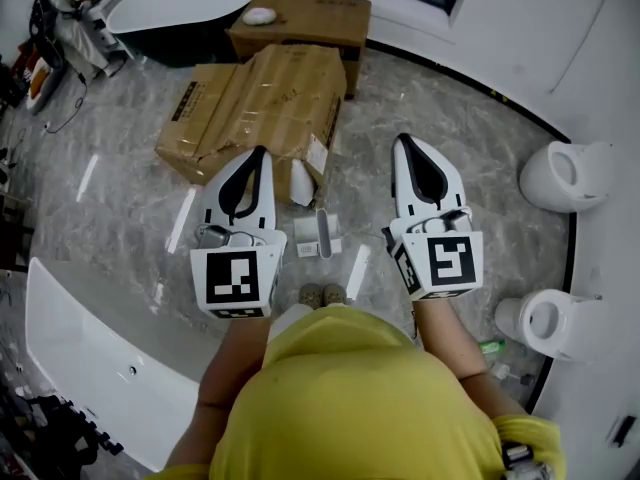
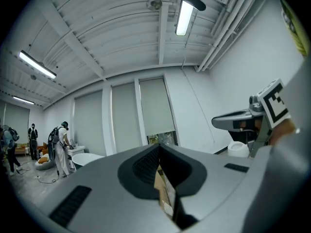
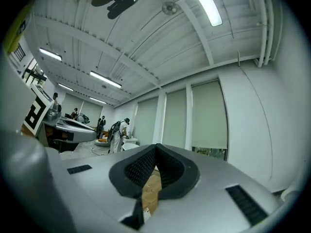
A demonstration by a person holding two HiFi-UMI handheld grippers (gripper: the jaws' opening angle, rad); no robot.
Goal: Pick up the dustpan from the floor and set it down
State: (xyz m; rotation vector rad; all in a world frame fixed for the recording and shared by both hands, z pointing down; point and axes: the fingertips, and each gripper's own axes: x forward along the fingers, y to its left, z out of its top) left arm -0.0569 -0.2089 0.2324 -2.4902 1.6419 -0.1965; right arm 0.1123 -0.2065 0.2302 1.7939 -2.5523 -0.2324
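A small white dustpan [image 1: 318, 236] lies on the grey marble floor just ahead of my shoes [image 1: 322, 294], between the two grippers and below them. My left gripper [image 1: 262, 153] is held level, well above the floor, its black-lined jaws shut with nothing in them. In the left gripper view its tips [image 2: 159, 147] meet against the far wall. My right gripper [image 1: 403, 140] is held level alongside it, also shut and empty, and its tips [image 3: 156, 146] touch in the right gripper view. Neither gripper touches the dustpan.
Flattened cardboard boxes [image 1: 260, 108] lie ahead, with a brown box [image 1: 300, 23] and a dark bathtub [image 1: 180, 13] behind them. A white bathtub [image 1: 90, 338] is at the lower left. Two toilets [image 1: 565, 173] [image 1: 540, 323] stand at the right wall. People [image 2: 59, 147] work far off.
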